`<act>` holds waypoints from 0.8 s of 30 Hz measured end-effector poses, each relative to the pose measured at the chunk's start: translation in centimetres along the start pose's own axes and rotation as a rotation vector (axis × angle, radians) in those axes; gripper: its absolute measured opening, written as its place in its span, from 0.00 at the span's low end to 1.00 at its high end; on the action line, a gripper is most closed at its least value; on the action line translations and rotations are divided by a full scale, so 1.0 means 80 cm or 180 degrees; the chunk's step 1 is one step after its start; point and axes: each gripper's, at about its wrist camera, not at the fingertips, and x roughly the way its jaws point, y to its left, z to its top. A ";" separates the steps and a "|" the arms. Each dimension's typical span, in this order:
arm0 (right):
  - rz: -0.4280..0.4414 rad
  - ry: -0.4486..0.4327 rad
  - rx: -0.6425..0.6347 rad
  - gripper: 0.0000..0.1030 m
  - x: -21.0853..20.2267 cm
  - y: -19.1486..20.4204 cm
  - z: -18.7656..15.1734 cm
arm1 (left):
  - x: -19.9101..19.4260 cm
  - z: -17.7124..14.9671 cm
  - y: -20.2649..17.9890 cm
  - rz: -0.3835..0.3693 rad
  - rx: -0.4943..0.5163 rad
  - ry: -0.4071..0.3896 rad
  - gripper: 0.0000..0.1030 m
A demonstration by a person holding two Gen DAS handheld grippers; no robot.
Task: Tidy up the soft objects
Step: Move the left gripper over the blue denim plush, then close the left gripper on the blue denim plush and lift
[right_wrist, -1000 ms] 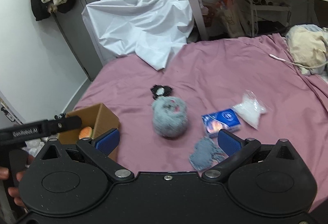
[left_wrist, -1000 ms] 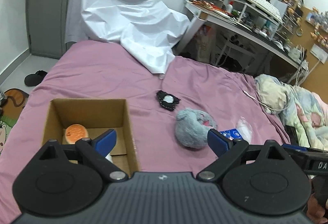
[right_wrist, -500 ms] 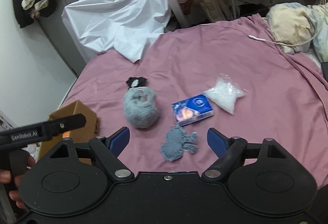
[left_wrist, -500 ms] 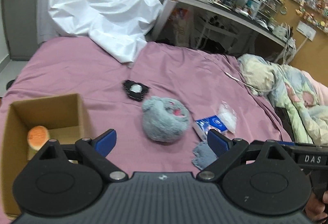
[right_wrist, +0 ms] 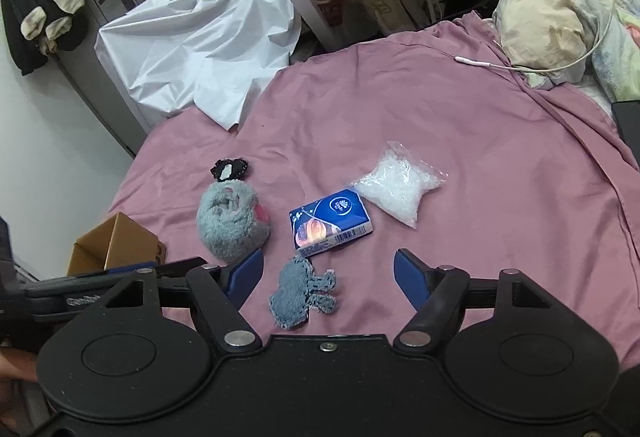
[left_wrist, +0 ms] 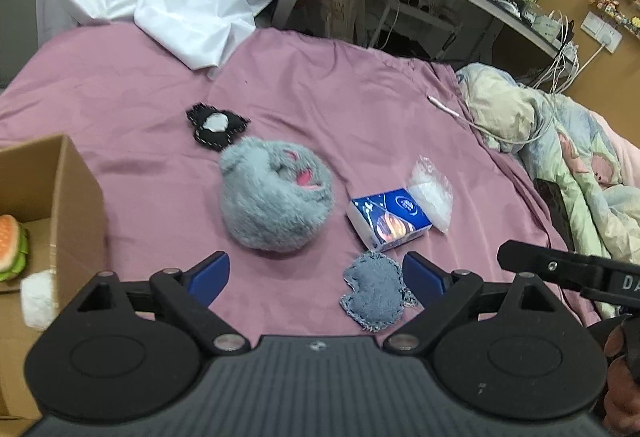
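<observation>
A mauve-pink bedsheet (left_wrist: 360,97) fills the middle of both views. On it lie a fluffy grey plush (left_wrist: 276,197) with pink patches, a black felt patch (left_wrist: 216,125) with a pale grey centre and light stitching, and a faded blue denim piece (left_wrist: 374,295) with frayed edges. The tissue pack (right_wrist: 330,223) is deep blue with white marks and an orange glow. A clear bag (right_wrist: 398,187) holds white granules. At the left edge, a brown cardboard box (left_wrist: 76,197) holds a burger toy (left_wrist: 12,247), orange with green. The white sheet (right_wrist: 196,49) sits upper left. Both grippers are black with blue pads (left_wrist: 210,275).
</observation>
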 end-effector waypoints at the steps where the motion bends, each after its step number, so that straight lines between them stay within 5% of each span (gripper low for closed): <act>1: 0.0033 -0.0009 0.0012 0.69 0.002 -0.004 0.000 | 0.005 -0.001 -0.002 -0.0023 0.0000 0.0025 0.90; 24: 0.0447 0.0164 0.0455 0.65 0.072 -0.062 -0.010 | 0.087 -0.020 -0.033 -0.0137 -0.0040 0.0401 0.87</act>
